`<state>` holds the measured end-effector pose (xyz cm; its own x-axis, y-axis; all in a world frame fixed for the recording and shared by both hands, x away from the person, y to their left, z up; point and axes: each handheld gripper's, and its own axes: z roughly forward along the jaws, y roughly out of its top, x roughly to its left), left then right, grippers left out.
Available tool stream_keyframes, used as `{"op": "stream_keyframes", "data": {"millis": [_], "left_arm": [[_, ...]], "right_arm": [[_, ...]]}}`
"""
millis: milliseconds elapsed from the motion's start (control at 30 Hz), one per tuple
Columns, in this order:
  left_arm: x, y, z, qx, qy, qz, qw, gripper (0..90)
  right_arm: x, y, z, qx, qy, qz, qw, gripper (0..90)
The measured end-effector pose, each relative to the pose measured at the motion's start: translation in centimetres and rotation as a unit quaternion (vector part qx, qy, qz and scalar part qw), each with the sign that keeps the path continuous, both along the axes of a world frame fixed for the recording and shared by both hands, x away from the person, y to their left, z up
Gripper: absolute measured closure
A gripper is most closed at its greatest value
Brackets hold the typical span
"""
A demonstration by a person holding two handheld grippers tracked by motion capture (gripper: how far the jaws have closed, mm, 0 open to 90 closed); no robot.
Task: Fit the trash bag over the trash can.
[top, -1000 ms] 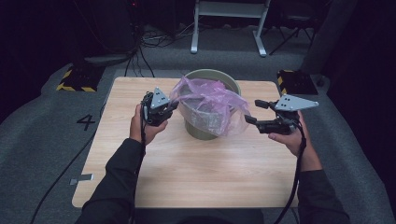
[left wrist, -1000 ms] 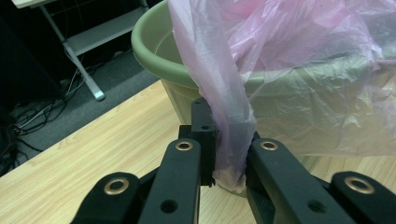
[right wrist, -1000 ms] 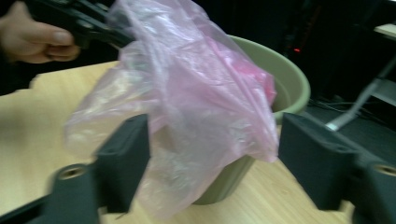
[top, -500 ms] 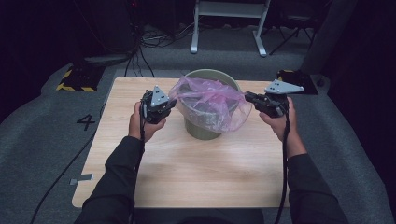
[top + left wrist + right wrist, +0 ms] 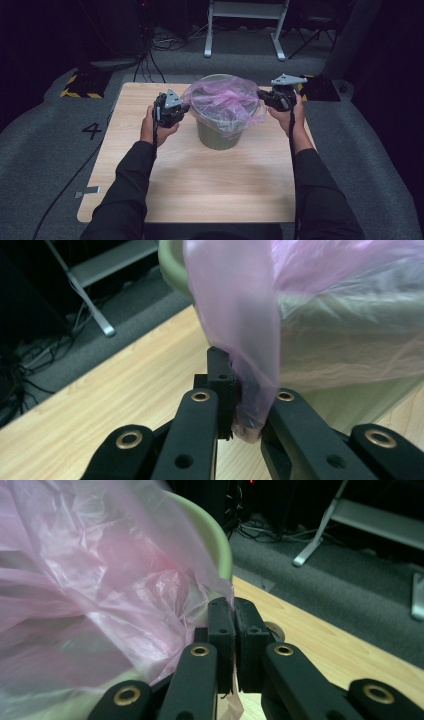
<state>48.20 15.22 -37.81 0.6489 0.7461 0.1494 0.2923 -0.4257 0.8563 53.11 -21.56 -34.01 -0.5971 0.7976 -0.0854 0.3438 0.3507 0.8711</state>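
On the wooden table (image 5: 150,200) stood the green bin (image 5: 220,140), its pink bag (image 5: 225,100) hiding the inside. Left of the bin, your left gripper (image 5: 181,109) pinched the bag's edge; right of it, your right gripper (image 5: 261,96), just closed, pinched the opposite edge.

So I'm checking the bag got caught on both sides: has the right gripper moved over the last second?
Yes. The right gripper moved in toward the green bin, closing on the edge of the pink bag.
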Motion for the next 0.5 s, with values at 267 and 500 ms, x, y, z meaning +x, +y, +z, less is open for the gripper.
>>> {"op": "stream_keyframes", "data": {"millis": [267, 500], "left_arm": [[1.5, -0.3, -1.6, 0.013, 0.032, 0.006, 0.9994, 87.7], [2.5, -0.8, -3.0, 0.029, 0.057, 0.011, 0.9979, 88.1]], "right_arm": [[1.5, 0.0, -1.4, 0.007, 0.032, -0.014, 0.9994, 87.2], [2.5, 0.3, -2.7, 0.004, 0.055, -0.018, 0.9983, 87.6]]}}
